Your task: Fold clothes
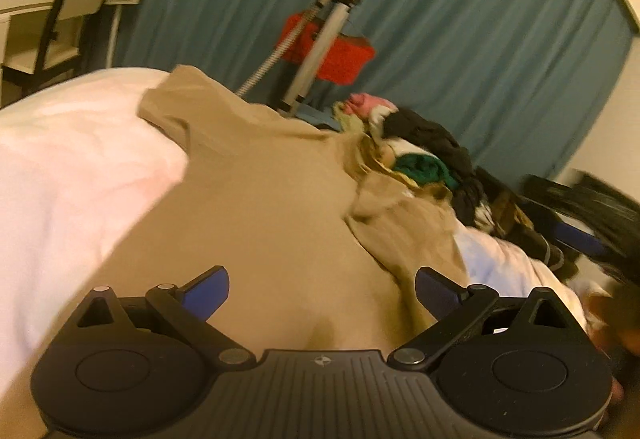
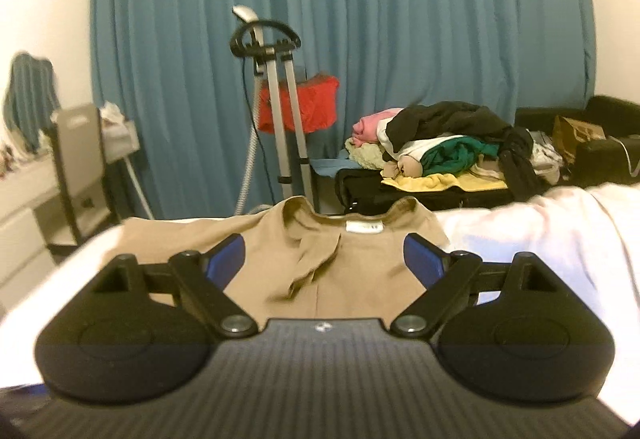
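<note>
Right wrist view: tan shirt (image 2: 320, 271) lies flat; both grippers (image 2: 324, 259) (image 1: 322, 289) spread, empty above it. Next: pinch a sleeve.

A teal curtain (image 2: 360, 39) spans the far wall — warm, dim indoor light. In front of it stands a garment steamer (image 2: 276, 111); to the curtain's left a chair (image 2: 76, 167) and white dresser (image 2: 24, 199), to its right a black sofa (image 2: 600, 147).
</note>
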A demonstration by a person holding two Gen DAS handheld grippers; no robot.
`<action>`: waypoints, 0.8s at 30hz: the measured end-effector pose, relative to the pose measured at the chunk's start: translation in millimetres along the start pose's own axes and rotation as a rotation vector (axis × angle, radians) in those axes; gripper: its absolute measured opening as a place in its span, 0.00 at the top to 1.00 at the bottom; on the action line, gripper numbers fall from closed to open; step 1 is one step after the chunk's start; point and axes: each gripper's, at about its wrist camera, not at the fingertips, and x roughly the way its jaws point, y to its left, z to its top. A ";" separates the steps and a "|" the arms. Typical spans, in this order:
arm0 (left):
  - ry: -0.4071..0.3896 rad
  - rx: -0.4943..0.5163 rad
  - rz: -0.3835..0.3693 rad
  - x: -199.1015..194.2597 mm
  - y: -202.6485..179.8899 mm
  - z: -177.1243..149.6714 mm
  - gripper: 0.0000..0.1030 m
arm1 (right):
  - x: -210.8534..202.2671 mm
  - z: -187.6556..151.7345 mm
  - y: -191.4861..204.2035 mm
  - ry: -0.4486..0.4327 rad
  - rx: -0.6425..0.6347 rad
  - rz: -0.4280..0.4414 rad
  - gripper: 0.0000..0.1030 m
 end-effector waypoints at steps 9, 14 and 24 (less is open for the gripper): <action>0.163 0.154 -0.150 -27.8 -50.2 -53.2 0.07 | -158.0 -57.5 -48.1 -0.033 0.192 0.062 0.15; 0.317 0.149 -0.247 -34.1 -66.3 -88.5 0.13 | -178.9 -90.5 -74.4 -0.010 0.314 0.024 0.15; 0.550 0.102 -0.362 -4.1 -74.1 -131.4 0.28 | -182.2 -99.5 -89.9 0.010 0.396 0.004 0.15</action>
